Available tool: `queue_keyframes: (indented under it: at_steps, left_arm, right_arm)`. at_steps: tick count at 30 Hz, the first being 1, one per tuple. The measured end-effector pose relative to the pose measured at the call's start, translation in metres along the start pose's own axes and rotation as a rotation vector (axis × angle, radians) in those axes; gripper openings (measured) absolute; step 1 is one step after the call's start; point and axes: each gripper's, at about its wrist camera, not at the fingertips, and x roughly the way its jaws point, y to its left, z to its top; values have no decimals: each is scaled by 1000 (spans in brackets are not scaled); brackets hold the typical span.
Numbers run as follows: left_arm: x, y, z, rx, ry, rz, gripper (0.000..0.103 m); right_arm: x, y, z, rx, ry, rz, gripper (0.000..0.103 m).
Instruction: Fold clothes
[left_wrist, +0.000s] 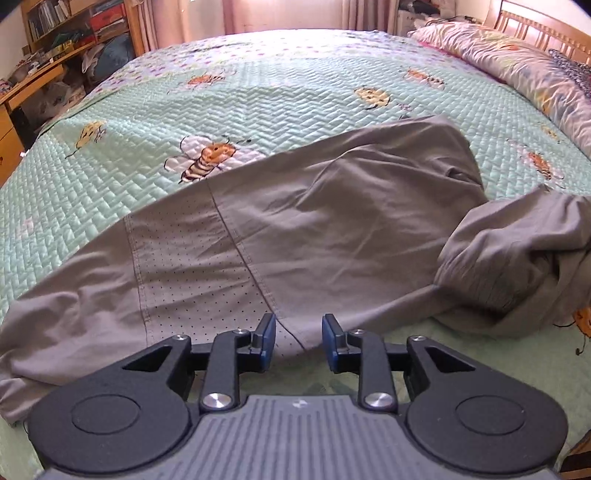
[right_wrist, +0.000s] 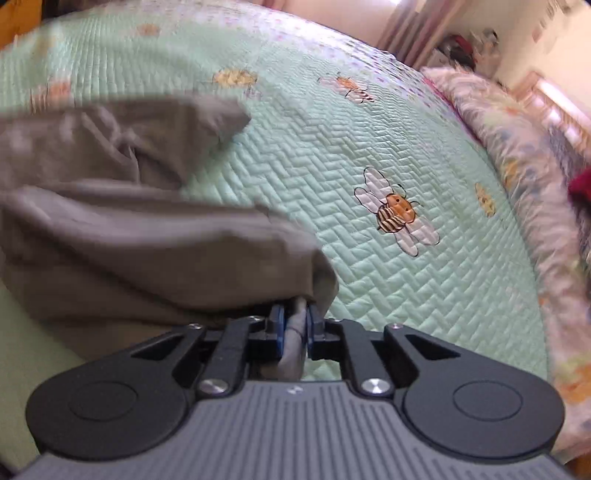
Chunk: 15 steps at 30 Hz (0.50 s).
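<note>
At the far left in the left wrist view, a wooden desk and bookshelf (left_wrist: 55, 48) stand crowded just beside the bed's edge, so there is little room on that side. The bed (left_wrist: 280, 92) itself offers wide open ground: its pale green quilt, stitched in a herringbone weave and printed with bees, lies bare from the grey garment up to the curtains at the far end. The grey garment (left_wrist: 295, 229) sprawls across the near part of the quilt, thin and smooth and creased, with a perforated panel set between two seams on its left part and a bunched, lifted mass at its right end. The left gripper (left_wrist: 298, 341) hangs over the near hem, its blue-padded fingers (left_wrist: 266, 338) apart with nothing pressed between them; the seam runs through the gap beneath. To the right, a long floral pillow (left_wrist: 517, 70) lies along the wooden headboard (left_wrist: 543, 33), closing that side.

In the right wrist view, blurred by motion, the garment (right_wrist: 147, 243) fills the left half in soft folds, and the open quilt (right_wrist: 369, 155) spreads to the right up to the pillow (right_wrist: 517, 158). The right gripper (right_wrist: 295, 326) has its fingers (right_wrist: 277, 325) clamped on a gathered fold of the grey cloth, which rises bunched from between the pads.
</note>
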Motion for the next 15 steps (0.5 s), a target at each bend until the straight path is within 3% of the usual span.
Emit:
queue_keyframes:
  at_steps: [2,4,7,9,14,15]
  left_arm:
    - [2,5,2,-7,-5,20,34]
    - [3,12,6,-24,-7,38,37]
    - [5,18,12,-38,-12,58,38]
    - [6,19,15,-41,-13,62,39]
    - [16,18,19,-28,1,73,42]
    - [19,18,20,-27,6,77,42]
  right_arm:
    - [-10,-8,15,127,-52,132,22]
    - [-14,3,32,107,-120,179,40]
    - [10,48,62,-101,-188,-1,57]
    - [43,65,84,-127,-171,2,62]
    - [127,78,118,-4,-28,78,61]
    - [136,82,119,3,-10,81,57]
